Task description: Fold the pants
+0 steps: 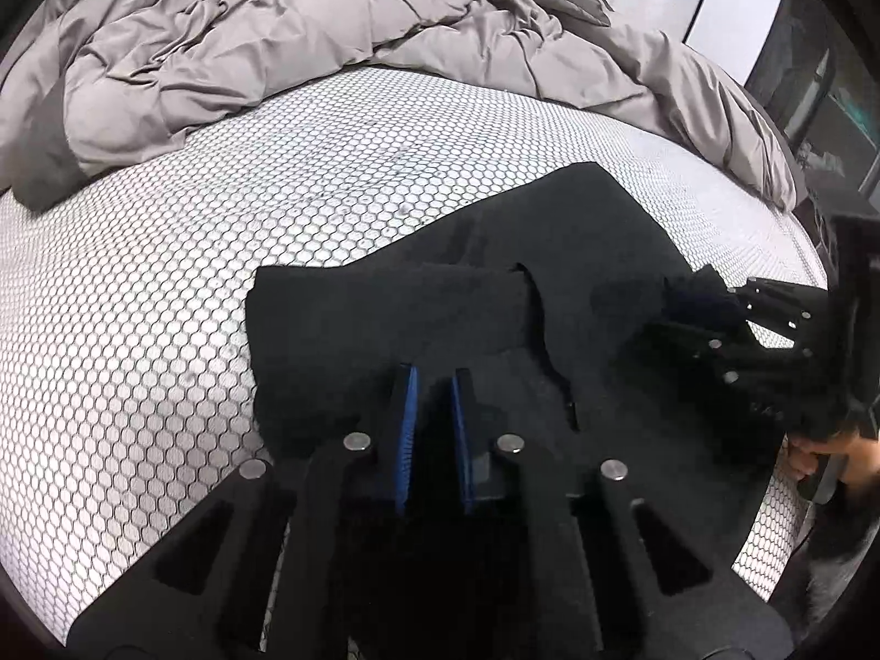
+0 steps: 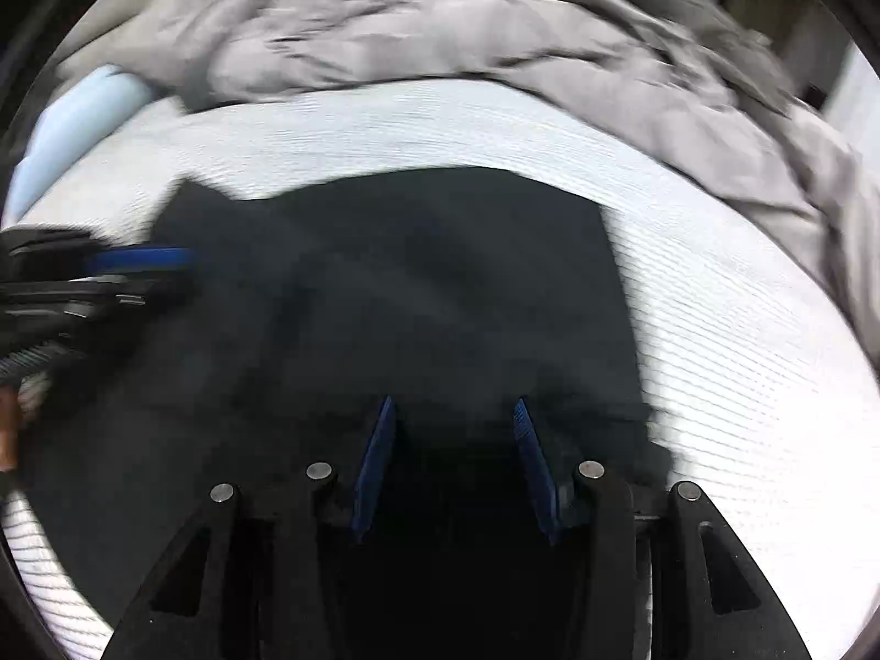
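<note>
Left wrist view. The black pants (image 1: 495,286) lie on the honeycomb-patterned mattress (image 1: 165,302), already gathered into a compact, layered shape: an upper fold with a raw edge crosses the middle, so at least one fold appears done. The outline is uneven, with a point reaching toward the far side, so squaring up or a further fold appears to remain. The left gripper (image 1: 434,379) sits over the near edge of the pants, its blue pads drawn close with dark cloth in the narrow gap; whether the pads actually press on that cloth cannot be told. At the right, the right gripper (image 1: 720,302) meets the right end of the pants, and a hand (image 1: 836,448) shows below it. A rumpled grey duvet (image 1: 275,38) is heaped on the far side.

Right wrist view (motion-blurred). The pants (image 2: 412,275) fill the centre as a broad dark panel with a fairly straight right edge. The right gripper (image 2: 451,407) has its pads clearly apart above the near edge of the cloth, nothing clamped. The left gripper (image 2: 137,275) enters from the left.

Comparison. Only the left view resolves the fold layers and the mattress pattern; only the right view shows the right gripper's jaws released and the pants' right border.
</note>
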`<state>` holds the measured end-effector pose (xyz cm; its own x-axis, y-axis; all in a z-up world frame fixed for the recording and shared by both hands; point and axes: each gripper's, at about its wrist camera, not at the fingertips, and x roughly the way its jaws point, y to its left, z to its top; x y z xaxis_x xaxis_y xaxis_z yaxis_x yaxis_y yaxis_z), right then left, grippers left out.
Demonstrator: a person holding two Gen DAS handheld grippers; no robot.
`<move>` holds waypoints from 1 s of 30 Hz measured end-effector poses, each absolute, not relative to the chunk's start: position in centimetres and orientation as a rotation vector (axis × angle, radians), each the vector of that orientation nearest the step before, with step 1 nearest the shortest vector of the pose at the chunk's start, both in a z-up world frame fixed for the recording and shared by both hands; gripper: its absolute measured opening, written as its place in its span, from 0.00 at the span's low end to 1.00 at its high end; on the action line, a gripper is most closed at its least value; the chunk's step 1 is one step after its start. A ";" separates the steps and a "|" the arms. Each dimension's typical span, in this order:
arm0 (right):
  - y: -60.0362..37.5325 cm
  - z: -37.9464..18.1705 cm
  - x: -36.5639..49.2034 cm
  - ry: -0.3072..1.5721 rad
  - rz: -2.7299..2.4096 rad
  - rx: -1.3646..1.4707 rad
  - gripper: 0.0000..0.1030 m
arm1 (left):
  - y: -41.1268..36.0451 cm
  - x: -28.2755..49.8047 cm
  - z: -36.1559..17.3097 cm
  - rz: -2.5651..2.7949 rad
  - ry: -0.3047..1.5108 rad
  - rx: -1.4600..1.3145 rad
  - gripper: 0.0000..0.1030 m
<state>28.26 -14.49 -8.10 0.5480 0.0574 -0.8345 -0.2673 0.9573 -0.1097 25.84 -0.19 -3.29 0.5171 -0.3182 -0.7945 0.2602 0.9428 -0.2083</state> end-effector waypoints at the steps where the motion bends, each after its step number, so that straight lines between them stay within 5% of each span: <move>1: -15.3 -8.0 28.3 0.979 0.224 -0.190 0.37 | -0.2 25.8 -3.0 -0.331 0.965 -0.059 0.11; 6: -14.1 -6.3 27.8 0.935 0.273 -0.128 0.37 | 0.2 25.9 -0.4 -0.312 0.904 -0.137 0.11; 13: -10.0 -8.1 30.7 0.979 0.271 -0.162 0.37 | 0.8 28.5 -3.7 -0.292 0.972 -0.158 0.10; 21: -17.4 -6.3 27.4 0.922 0.345 -0.122 0.37 | 3.3 24.2 -1.8 -0.200 0.980 -0.093 0.11; 25: -22.0 -4.5 24.3 0.851 0.359 0.035 0.65 | 6.2 19.1 -1.5 -0.215 0.991 -0.290 0.29; 30: -27.0 -7.0 23.9 0.947 0.427 0.301 0.67 | 6.5 17.8 -3.9 -0.213 1.053 -0.392 0.31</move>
